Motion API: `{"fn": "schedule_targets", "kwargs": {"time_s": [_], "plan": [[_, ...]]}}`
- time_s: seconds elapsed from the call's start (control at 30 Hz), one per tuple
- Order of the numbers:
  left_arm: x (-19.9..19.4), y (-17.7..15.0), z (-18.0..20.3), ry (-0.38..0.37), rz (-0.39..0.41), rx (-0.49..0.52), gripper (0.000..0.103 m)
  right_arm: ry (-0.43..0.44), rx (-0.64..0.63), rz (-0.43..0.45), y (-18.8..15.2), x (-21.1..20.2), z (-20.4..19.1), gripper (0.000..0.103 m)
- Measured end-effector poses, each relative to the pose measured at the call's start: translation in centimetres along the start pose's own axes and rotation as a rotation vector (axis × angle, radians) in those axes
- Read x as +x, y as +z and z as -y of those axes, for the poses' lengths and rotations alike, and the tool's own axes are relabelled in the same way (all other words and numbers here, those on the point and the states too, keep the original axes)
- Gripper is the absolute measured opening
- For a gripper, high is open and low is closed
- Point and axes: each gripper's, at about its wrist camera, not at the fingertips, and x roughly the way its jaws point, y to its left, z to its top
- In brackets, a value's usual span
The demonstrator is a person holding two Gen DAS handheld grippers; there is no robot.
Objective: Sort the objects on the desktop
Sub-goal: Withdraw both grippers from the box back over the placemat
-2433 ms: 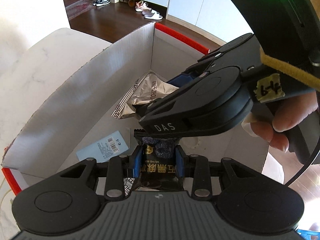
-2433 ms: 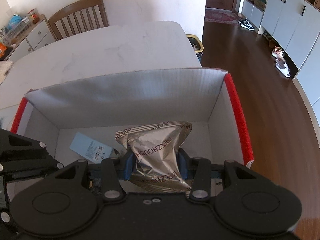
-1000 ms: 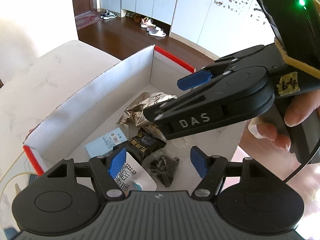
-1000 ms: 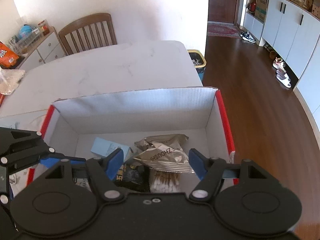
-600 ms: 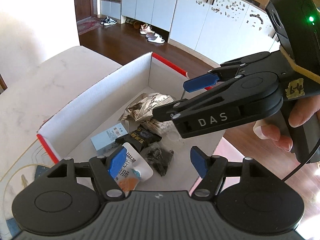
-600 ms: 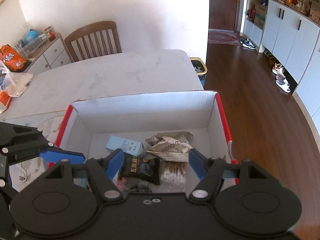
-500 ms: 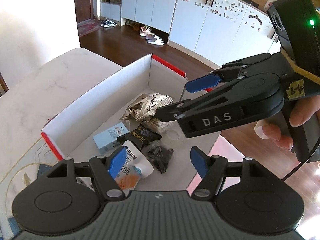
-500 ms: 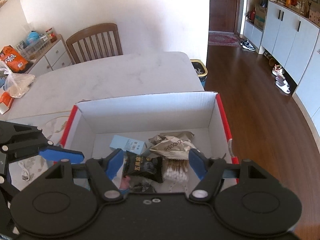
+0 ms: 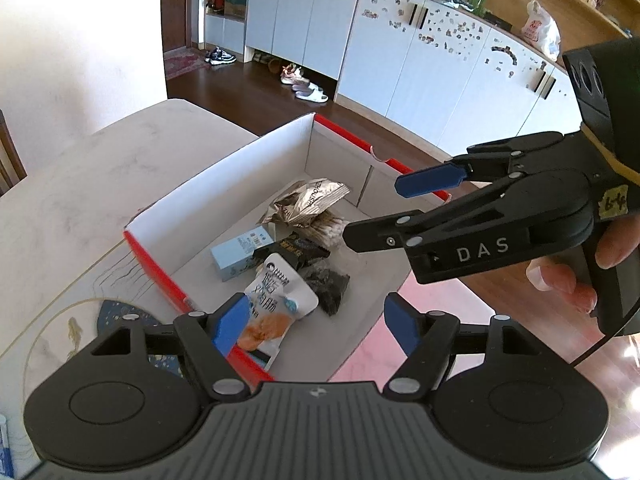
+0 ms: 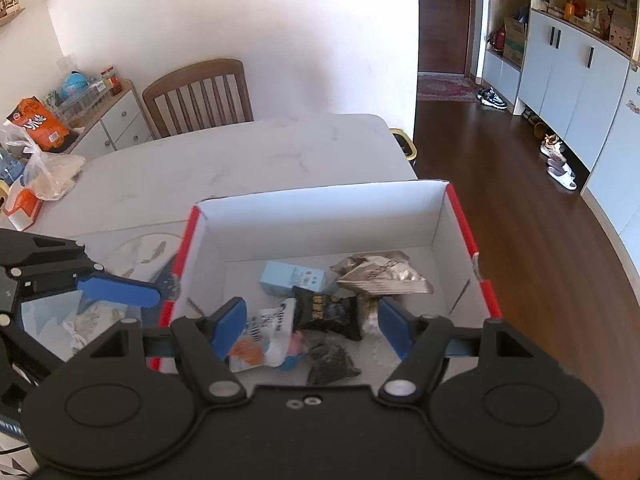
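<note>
Cardboard box (image 10: 320, 216), red-edged and open-topped, fills mid-frame of the right view on a pale table (image 10: 240, 152). Six items crowd its floor's near half: silver packet (image 10: 380, 272), blue carton (image 10: 292, 278), black sachet (image 10: 324, 312), white pouch (image 10: 268, 336), dark bag (image 10: 328, 364), cotton swabs (image 9: 326, 228). Left gripper (image 9: 316, 322) is widening, empty; right gripper (image 10: 308, 326) gapes, empty.
</note>
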Motion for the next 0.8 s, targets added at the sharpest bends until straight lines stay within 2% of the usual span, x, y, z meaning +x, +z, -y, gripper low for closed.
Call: {"fn": "schedule_targets", "kwargs": {"time_s": [0.27,0.33,0.8], "plan": [[-3.0,-2.2,-1.3,-0.004,0.016,0.007,0.074,0.003,0.003,0.015,-1.0,-1.3,-3.5,0.074],[-3.6,-2.8,-1.8,-0.006,0.02,0.003,0.078,0.0,0.003,0.026,-1.2,-1.6,-4.4,0.075],[-7.7,-7.4,-6.8,0.012,0.027,-0.04,0.079,0.013,-0.011,0.058,-2.3,-2.4,-11.2,0.081]]}}
